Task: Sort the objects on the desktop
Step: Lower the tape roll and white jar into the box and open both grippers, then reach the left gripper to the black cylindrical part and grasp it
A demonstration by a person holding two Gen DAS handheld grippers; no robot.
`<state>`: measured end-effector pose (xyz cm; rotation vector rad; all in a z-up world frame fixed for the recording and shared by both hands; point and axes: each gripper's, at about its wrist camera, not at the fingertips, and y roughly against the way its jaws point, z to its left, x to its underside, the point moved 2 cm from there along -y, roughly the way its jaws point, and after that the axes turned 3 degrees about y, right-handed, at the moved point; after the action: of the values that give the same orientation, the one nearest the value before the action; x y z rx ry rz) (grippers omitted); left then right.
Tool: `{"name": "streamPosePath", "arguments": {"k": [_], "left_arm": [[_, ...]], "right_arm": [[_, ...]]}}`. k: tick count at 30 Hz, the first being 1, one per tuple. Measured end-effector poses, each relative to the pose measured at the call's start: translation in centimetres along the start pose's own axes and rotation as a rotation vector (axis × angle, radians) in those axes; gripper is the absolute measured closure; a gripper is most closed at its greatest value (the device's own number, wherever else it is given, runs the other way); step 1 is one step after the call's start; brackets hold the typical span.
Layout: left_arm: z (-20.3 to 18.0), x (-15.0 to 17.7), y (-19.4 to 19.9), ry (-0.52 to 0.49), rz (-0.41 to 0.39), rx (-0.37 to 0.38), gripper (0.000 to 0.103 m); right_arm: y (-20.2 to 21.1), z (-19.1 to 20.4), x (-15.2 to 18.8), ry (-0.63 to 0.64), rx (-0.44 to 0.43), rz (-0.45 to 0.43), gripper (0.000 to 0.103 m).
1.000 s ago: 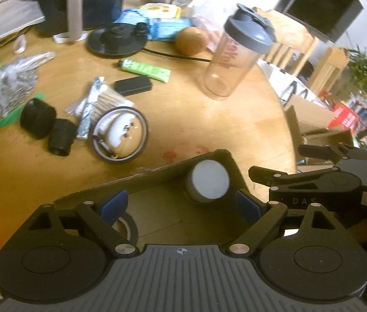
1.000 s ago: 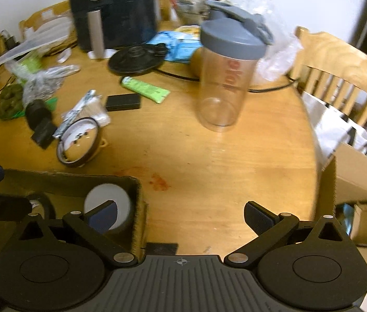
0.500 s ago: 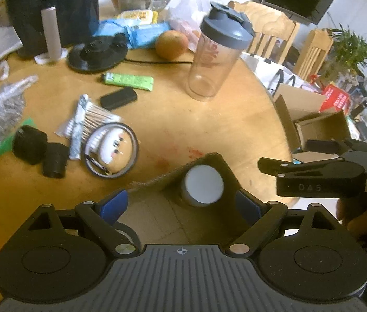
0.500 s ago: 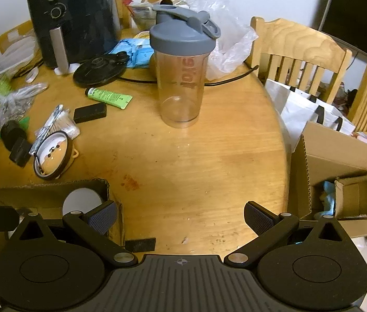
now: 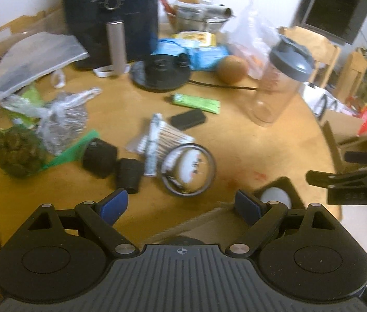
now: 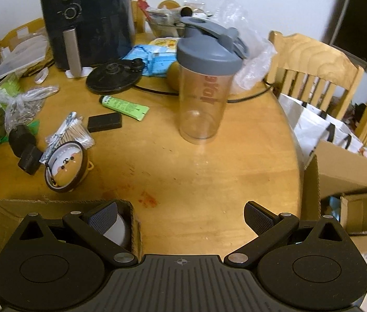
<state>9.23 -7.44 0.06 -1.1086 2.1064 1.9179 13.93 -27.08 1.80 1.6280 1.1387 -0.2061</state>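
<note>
The left gripper [image 5: 180,205] hangs above the near edge of the round wooden table [image 6: 209,161] with its jaws spread wide and nothing between the blue pads [image 5: 113,204]. The right gripper [image 6: 180,218] is likewise spread and empty, its grey pads [image 6: 258,219] over bare wood at the near edge.

An open cardboard box [image 6: 53,204] sits at the near edge of the table, below and between the two grippers. A white round object [image 5: 275,197] lies in the box's corner; its nature cannot be determined.

Items still on the table:
- A roll of tape [image 6: 65,166] with a small cream-coloured figure inside its ring lies near the box, toward the left side.
- A packet of cotton swabs [image 6: 70,131] lies just behind the tape, touching or overlapping it.
- Two black cylindrical pieces [image 5: 113,163] lie side by side to the left of the tape.
- A small black rectangular case [image 6: 104,122] and a green tube [image 6: 124,106] lie toward the middle, the tube behind the case.
- A clear shaker bottle [image 6: 204,83] with a grey lid stands upright right of centre.

At the far edge stand a black air fryer [image 6: 87,18], a black round lid [image 6: 114,76] with a cord, blue packets [image 6: 152,58] and a brown round fruit [image 5: 232,69]. Crumpled plastic bags [image 5: 58,119] occupy the left edge. The left view is blurred.

Wooden chairs [image 6: 313,65] and further cardboard boxes [image 6: 344,166] stand off the right edge.
</note>
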Motion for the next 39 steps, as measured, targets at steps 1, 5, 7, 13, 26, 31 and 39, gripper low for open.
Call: {"name": "streamPosePath", "arguments": {"k": [1,5,7,13,26,31,39], "left_arm": [[0.4,-0.1,-0.1,0.007,-0.002,-0.014,0.012],[1.8,-0.4,-0.6,0.044,-0.005,-0.062,0.012],[2.4,-0.6,-0.7,0.065,-0.011,-0.088,0.012],[4.1,-1.0,-1.7,0.107,-0.029,-0.158,0.012],[6.4,-3.2,-6.4,0.080,-0.065,-0.232,0.013],[7.6,-4.0,-8.6,0.042,-0.049,-0.218,0.013],[9.0,-4.4,-12.2,-0.019,0.055,-0.176,0.040]], "right_arm": [[-0.1,0.2,-0.3,0.003,-0.005,0.000,0.000],[-0.9,0.9,-1.6,0.033,-0.032,0.003,0.000],[-1.3,1.2,-2.2,0.046,-0.042,0.001,0.000],[-2.4,1.6,-3.7,0.064,-0.070,0.011,0.000],[-3.7,0.8,-5.0,0.091,-0.081,0.034,0.000],[-3.8,0.0,-4.8,0.074,-0.065,0.046,0.000],[-3.4,-1.5,-3.9,0.020,-0.027,0.063,0.000]]}}
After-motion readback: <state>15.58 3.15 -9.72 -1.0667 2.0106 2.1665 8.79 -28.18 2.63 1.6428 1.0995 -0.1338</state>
